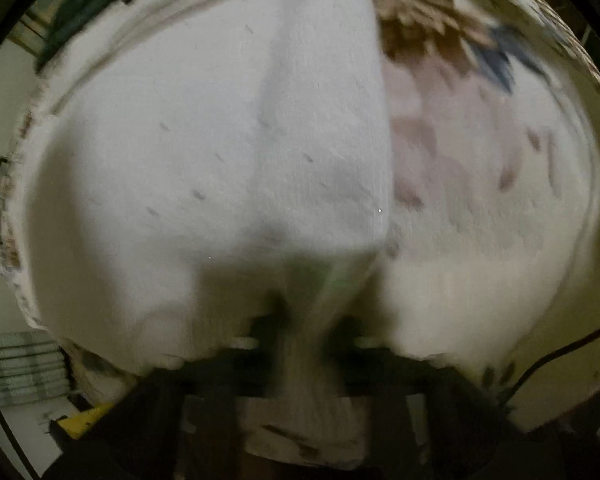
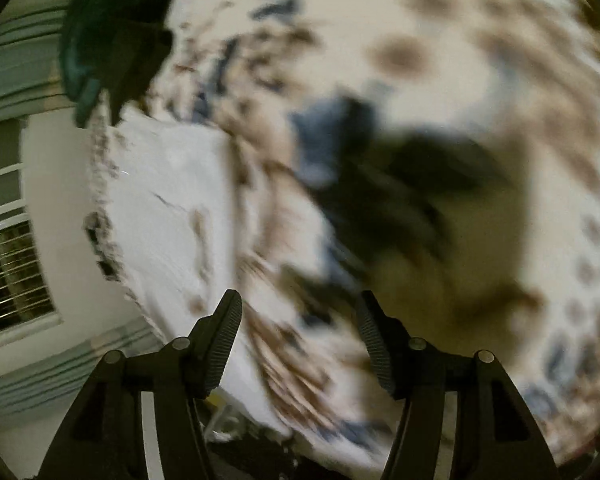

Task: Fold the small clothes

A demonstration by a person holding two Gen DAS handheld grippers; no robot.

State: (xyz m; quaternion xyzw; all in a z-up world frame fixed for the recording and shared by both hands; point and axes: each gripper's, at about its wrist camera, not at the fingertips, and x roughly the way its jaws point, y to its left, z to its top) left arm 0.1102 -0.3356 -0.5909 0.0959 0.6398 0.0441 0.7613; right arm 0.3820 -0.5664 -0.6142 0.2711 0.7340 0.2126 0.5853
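Observation:
A white knitted garment [image 1: 220,140] fills most of the left wrist view and hangs or lies over a patterned cream cloth [image 1: 480,200]. My left gripper [image 1: 304,344] is shut on a fold of this white garment; the fabric runs down between its dark fingers. In the right wrist view the white garment [image 2: 172,208] lies at the left on the patterned cloth [image 2: 460,60], blurred by motion. My right gripper [image 2: 300,340] is open and empty above the patterned cloth, beside the garment's edge.
The patterned cloth has brown and blue marks. A dark green object [image 2: 108,40] sits at the top left of the right wrist view. A window with bars [image 2: 8,276] and a pale wall are at the left. A black cable [image 1: 560,352] runs at the lower right.

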